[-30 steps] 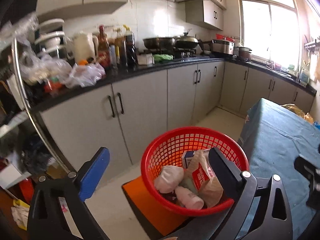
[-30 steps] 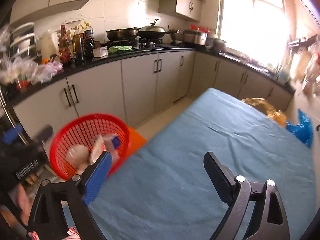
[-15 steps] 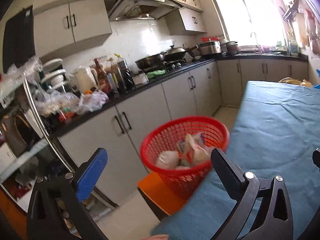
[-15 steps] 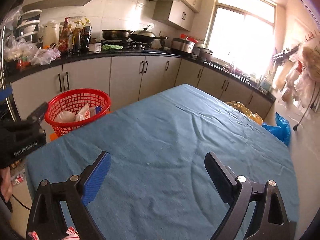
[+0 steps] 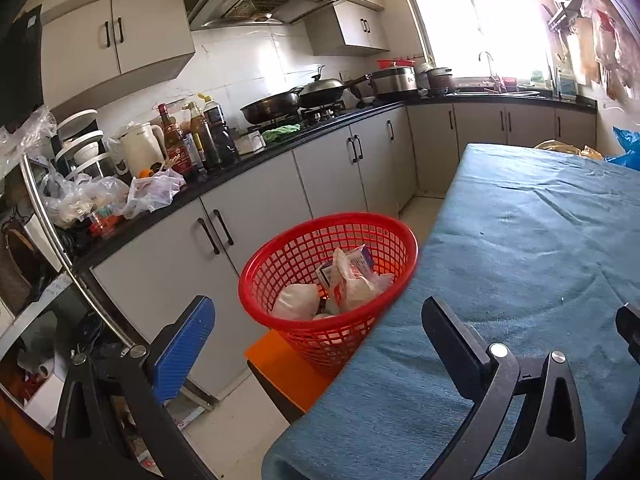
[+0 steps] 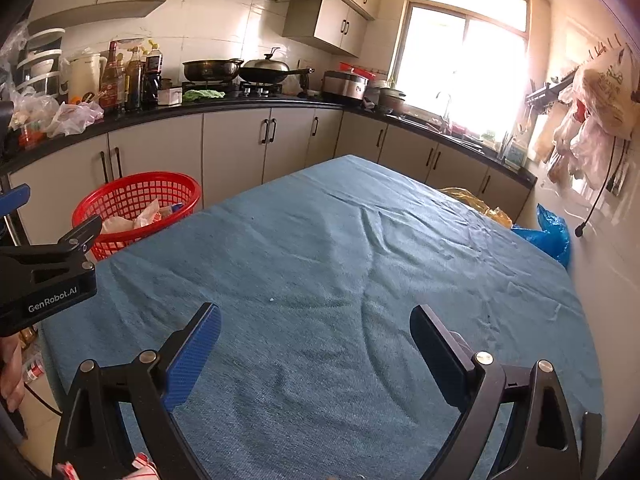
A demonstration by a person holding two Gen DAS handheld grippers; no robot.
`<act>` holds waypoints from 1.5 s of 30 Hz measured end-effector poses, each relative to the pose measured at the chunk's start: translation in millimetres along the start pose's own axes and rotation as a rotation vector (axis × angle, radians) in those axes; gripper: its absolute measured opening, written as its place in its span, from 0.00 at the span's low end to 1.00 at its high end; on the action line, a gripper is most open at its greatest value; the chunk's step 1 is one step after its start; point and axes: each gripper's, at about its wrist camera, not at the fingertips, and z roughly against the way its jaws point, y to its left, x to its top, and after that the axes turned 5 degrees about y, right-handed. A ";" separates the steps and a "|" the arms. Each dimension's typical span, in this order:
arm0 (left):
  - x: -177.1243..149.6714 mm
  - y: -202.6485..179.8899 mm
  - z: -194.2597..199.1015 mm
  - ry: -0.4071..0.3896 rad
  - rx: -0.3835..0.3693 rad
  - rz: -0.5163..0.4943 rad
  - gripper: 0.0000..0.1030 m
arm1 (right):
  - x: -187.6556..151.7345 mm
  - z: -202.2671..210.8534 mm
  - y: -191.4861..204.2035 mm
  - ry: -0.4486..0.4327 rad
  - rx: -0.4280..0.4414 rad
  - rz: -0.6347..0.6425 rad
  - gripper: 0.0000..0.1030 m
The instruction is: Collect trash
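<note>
Both grippers are up over the table and both are empty: the left gripper (image 5: 316, 340) has its jaws spread wide with nothing between them, and the right gripper (image 6: 316, 344) is just as wide, hanging above the blue cloth (image 6: 340, 264). The trash (image 5: 340, 284) sits in the red basket (image 5: 280, 276), a heap of white wrappers and a small carton, piled below the rim; the basket stands on an orange stool (image 5: 280, 368) just beside the table's near corner. From the right wrist view the cloth looks bare apart from a tiny pale speck (image 6: 271, 300) near the middle, too small to say what it is. So the job looks close to finished, and the step in hand reads as a last scan of the tabletop. To do that well, sweep each camera slowly along the edges and the far corners, where the yellow bag (image 6: 476, 200) and blue bag (image 6: 548, 232) sit past the table; whether those count as trash I cannot tell. If the speck is worth taking, come straight down, narrow the jaws first, and pinch without bunching the wrinkled cloth.
</note>
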 end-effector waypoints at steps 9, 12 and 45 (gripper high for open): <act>-2.6 -2.9 -6.1 0.021 -0.016 -0.004 1.00 | -1.0 -8.2 0.9 0.021 -0.002 -0.004 0.95; -2.2 -2.8 -7.7 0.024 -0.019 -0.007 1.00 | -1.7 -9.5 2.7 0.024 -0.003 -0.004 0.95; -6.3 -6.2 -12.3 0.032 -0.022 -0.023 1.00 | -3.7 -15.4 4.2 0.041 0.003 -0.009 0.95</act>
